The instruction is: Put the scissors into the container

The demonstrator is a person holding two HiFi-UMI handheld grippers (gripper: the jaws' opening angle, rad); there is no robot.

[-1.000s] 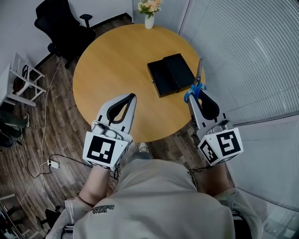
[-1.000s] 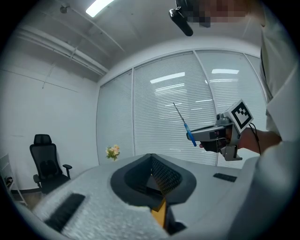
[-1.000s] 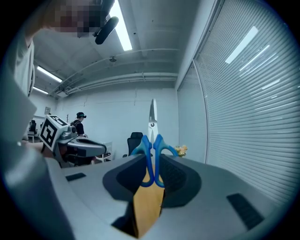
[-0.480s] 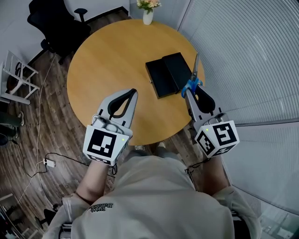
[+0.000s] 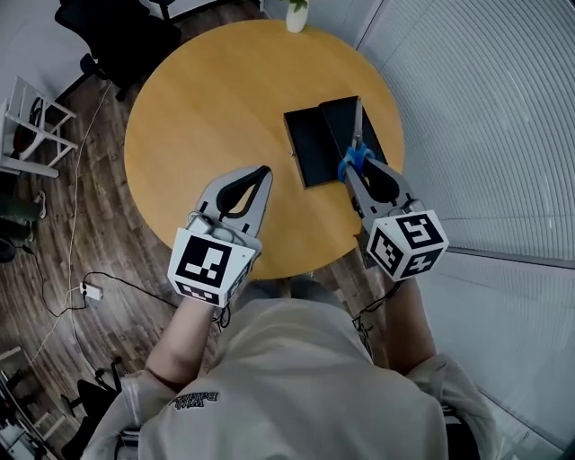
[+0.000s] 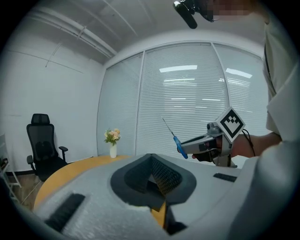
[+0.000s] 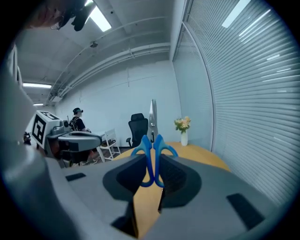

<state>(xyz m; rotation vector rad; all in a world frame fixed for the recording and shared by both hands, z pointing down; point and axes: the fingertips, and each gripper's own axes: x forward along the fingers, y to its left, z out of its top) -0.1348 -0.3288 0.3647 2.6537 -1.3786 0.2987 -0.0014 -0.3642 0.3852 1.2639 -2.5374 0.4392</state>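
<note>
The scissors have blue handles and steel blades that point away from me. My right gripper is shut on the handles and holds them in the air above the right half of the black container. That container is a flat open case lying on the round wooden table. My left gripper hovers over the table's near edge, shut with nothing in it. From the left gripper view the scissors stick up out of the right gripper.
A vase of flowers stands at the table's far edge. A black office chair and a white chair are on the left, and a cable with a power strip lies on the floor. Blinds cover the glass wall on the right.
The right gripper has carried the scissors left and forward, from beside the table's right edge to above the container. The left gripper has shifted slightly forward.
</note>
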